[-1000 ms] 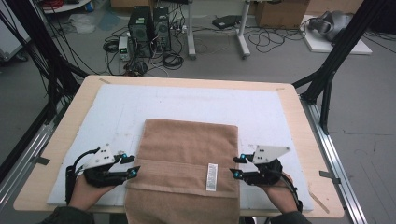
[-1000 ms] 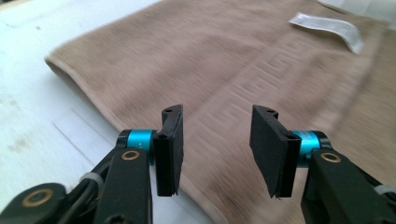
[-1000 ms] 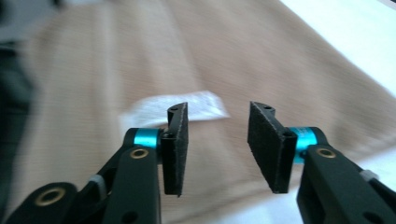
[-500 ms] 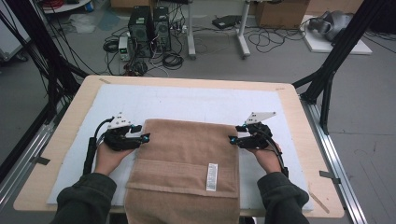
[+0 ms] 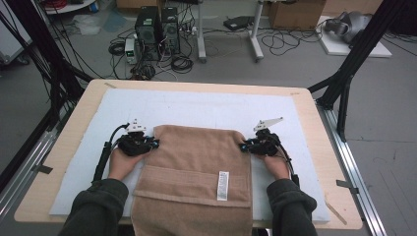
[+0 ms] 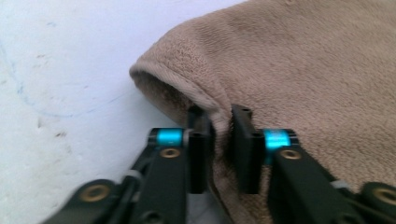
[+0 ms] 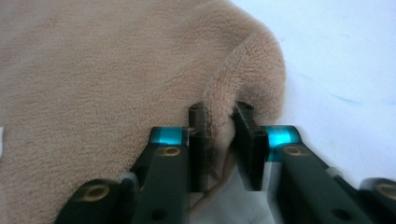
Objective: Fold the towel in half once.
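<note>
Now both tools have just been closing, and each pinches an edge of the towel (image 5: 196,167) between its pads. The left tool (image 5: 153,143) bites the towel's left side near the far corner; up close in the left gripper view, the left tool (image 6: 219,149) has a thin fold of hem squeezed between its jaws. The right tool (image 5: 244,146) does the same on the opposite side, and in the right gripper view the right tool (image 7: 219,149) clamps a bunched ridge of pile. The towel lies on the white mat (image 5: 206,105) covering the desk (image 5: 314,123), its near end hanging over the front edge, a white tag (image 5: 223,185) showing on the folded band. From where I stand, the risk is in the bite itself: each grip looks shallow, catching perhaps only the top layer, so a lift could peel one layer away and leave the rest lying flat. If one hand rises sooner than the other, the cloth may skew, and the hanging end's weight could drag it out of the jaws.
</note>
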Available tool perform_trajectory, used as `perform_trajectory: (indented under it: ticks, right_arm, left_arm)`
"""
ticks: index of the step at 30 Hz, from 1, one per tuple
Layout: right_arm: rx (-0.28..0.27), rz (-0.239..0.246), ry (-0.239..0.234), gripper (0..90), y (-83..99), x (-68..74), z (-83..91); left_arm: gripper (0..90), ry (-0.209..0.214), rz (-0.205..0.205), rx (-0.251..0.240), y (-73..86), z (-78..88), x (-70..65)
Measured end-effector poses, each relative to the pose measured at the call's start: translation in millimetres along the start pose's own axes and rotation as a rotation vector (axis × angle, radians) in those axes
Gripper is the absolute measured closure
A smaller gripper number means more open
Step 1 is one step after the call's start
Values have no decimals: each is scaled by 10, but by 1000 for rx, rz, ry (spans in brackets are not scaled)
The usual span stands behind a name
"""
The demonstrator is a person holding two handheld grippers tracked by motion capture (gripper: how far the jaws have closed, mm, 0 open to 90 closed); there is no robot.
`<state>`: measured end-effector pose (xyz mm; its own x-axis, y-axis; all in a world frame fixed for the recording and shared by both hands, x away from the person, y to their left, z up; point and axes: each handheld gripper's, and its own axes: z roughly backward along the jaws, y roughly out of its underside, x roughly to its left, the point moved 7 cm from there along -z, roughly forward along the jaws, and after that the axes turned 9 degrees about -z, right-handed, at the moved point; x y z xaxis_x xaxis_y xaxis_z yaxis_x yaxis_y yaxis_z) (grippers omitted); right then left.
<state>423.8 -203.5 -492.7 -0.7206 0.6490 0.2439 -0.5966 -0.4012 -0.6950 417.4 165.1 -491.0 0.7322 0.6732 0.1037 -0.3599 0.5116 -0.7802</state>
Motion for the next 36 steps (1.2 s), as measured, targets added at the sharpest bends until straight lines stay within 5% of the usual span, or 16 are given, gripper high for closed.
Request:
perform_trajectory:
  ticks: [2,8,18,21,22,24,25,28,31,32,34,36]
  right_arm:
    - [7,22,12,792,-12,11,8]
    - [-37,54,73,804,-200,-27,94]
    - [-111,108,166,809,-1086,-145,465]
    - [-148,95,177,789,-1270,-222,542]
    - [-161,78,181,720,-1291,-272,520]
    - [-155,-8,188,558,-1224,-397,440]
    - [-130,-43,174,537,-1150,-443,392]
    - [-92,-47,178,502,-942,-461,301]
    - [-22,-95,118,395,-785,-393,225]
    - [-3,-90,109,398,-758,-349,219]
    - [-55,-26,126,439,-740,-233,254]
    - [-68,-30,94,414,-697,-141,264]
  left_arm:
    - [830,-21,-34,14,-15,13,-8]
    - [842,-102,-51,-19,-167,61,98]
    - [841,-202,-88,-122,-1059,317,596]
    - [823,-215,-73,-130,-1187,274,720]
    - [772,-231,-51,-129,-1177,251,755]
    - [620,-192,-11,-103,-1082,195,773]
    - [597,-175,-15,-96,-1019,173,754]
    - [569,-143,4,-87,-811,156,691]
    - [534,-99,30,-84,-620,174,590]
    - [523,-81,42,-88,-561,187,539]
    - [493,-38,47,-75,-457,205,436]
    - [460,-29,33,-88,-382,253,342]
